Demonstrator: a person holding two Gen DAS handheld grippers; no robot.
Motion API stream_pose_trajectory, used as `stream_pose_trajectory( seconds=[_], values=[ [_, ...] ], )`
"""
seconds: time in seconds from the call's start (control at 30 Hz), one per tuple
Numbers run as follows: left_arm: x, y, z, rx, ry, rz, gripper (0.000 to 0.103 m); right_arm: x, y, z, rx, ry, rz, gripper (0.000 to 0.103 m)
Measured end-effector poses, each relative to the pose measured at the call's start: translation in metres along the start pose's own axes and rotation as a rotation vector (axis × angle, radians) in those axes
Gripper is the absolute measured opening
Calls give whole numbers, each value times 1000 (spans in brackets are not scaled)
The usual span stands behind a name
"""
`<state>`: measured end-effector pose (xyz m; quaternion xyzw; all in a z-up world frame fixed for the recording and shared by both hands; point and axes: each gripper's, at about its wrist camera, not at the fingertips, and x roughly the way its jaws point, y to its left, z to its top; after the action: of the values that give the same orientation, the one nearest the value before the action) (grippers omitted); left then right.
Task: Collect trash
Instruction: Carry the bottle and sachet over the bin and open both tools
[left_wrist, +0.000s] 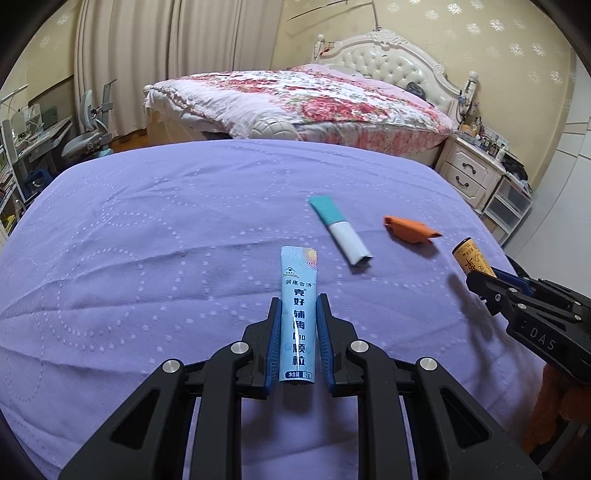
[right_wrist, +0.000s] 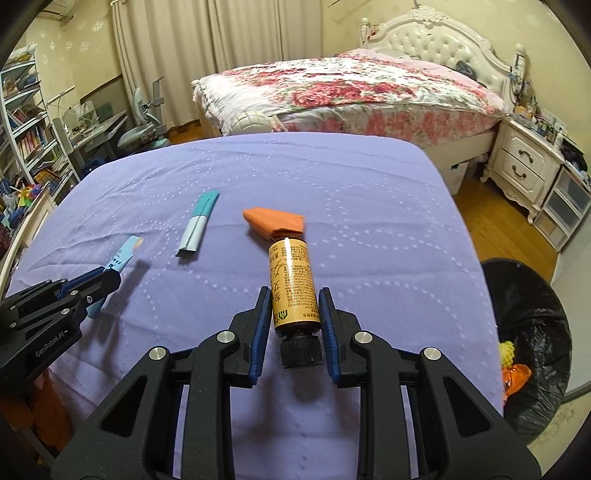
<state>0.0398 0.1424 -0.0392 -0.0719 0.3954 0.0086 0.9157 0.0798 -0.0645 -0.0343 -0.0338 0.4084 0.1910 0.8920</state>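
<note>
Nearest the left wrist camera, the left gripper (left_wrist: 298, 310) is clamped on a pale blue sachet (left_wrist: 297, 295), its blue pads pressing both long edges so the printed packet stands up between them, lifted off the purple cover (left_wrist: 147, 240). In the right wrist view, the right gripper (right_wrist: 294, 306) is clenched on a small amber bottle (right_wrist: 291, 280) with a yellow label, the black cap end toward the camera (the pads squeeze the lower part of the body, just above the cap). Each gripper shows at the edge of the other's view, the two held well apart above the cover. Farther out on the purple cover lie two loose pieces: a teal and white wrapper (left_wrist: 340, 230), flat and angled, and just beside it to the right a crumpled orange wrapper (left_wrist: 410, 229). Off the cover's right side, on the floor, stands a bin lined with a black bag (right_wrist: 532, 317), with yellow and orange scraps inside. Beyond the cover is a bed with a floral quilt (left_wrist: 295, 99) and a tufted white headboard (left_wrist: 399, 62), a white nightstand (right_wrist: 524, 166) to its right.
</note>
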Motion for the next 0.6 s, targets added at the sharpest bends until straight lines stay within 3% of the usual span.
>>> stream_pose_trajectory(
  seconds=[0.6],
  values=[
    [-17,-114,-4,176,-44,-132,20,-57,-79,-36,150,-87,-103,25]
  ],
)
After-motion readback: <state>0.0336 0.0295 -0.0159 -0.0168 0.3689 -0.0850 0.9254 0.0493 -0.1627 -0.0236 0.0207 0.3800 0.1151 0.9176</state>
